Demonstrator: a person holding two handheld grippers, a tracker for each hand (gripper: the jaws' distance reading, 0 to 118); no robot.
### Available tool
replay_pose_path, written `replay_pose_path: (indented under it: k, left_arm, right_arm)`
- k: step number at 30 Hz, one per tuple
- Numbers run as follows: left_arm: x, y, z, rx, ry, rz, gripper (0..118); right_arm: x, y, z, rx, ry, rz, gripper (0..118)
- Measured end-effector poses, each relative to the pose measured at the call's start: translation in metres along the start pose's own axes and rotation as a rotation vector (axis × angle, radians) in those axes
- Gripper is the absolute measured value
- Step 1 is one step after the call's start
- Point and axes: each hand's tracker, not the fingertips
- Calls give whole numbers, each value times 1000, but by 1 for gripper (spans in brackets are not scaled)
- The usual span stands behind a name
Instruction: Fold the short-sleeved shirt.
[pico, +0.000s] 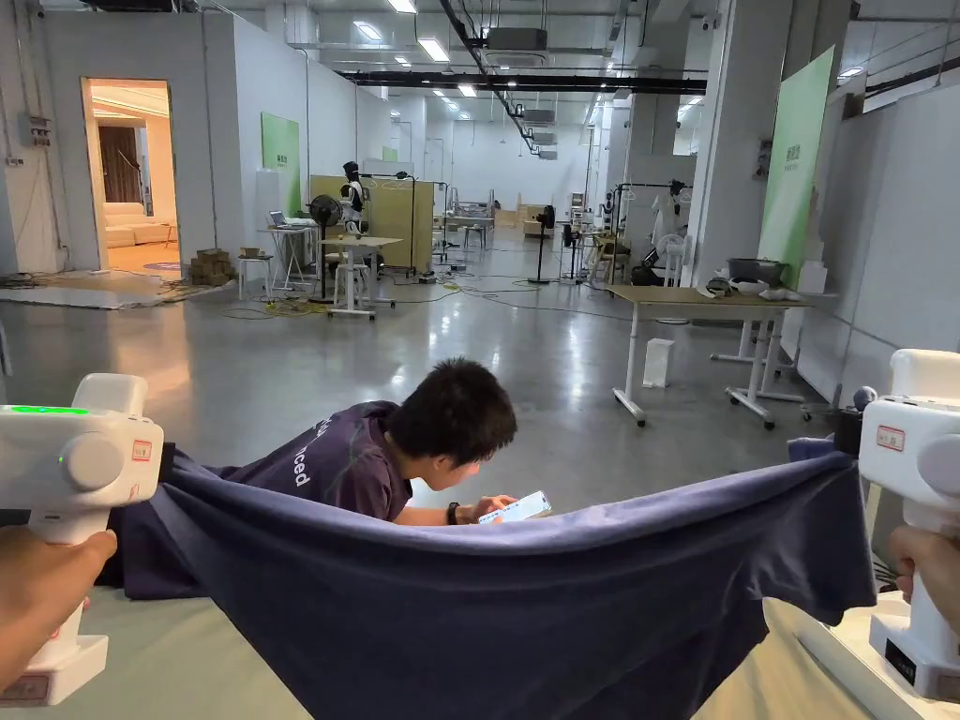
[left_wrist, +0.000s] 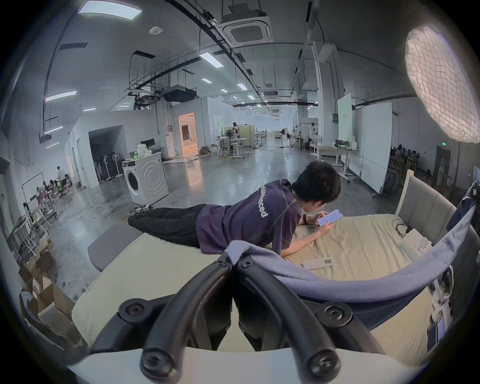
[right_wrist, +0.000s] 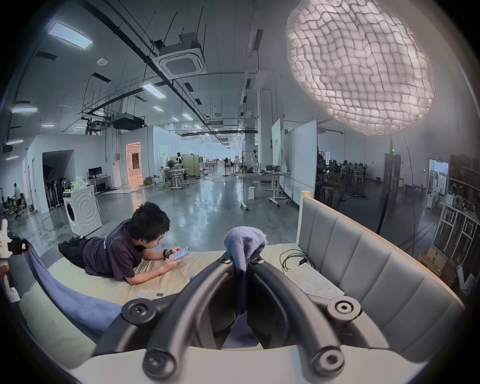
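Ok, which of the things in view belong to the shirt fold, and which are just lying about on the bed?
Part of the job:
- blue shirt, held up and stretched between both grippers
- left gripper, shut on one end of it
- right gripper, shut on the other end
- bed, the surface below

Just lying about:
- remote control
- cables
- person lying with a phone

Readable text: one partial word.
White lettering on the back of the lying person's purple T-shirt (left_wrist: 249, 220) ends in "…nced"; the start is folded away. Red stickers on both tool bodies and the green wall panels' print are too small to read.
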Motion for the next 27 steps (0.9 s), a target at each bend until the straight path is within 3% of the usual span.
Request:
replay_pose_path:
  k: [7, 12, 20, 27]
  left_arm:
    - [15, 25, -21, 36, -13, -17, 3]
    - [21, 2, -32, 16, -29, -16, 3]
    - [19, -116, -28, -98, -80, 36, 3]
    - [18, -228, 13, -217, -120, 51, 3]
  right_arm:
    - [-6, 10, -24, 49, -16, 22, 4]
    - [-7, -20, -24, 21, -21, 43, 4]
    - [-6, -142, 16, -121, -38, 92, 4]
    - [3, -257, 67, -279, -41, 130, 4]
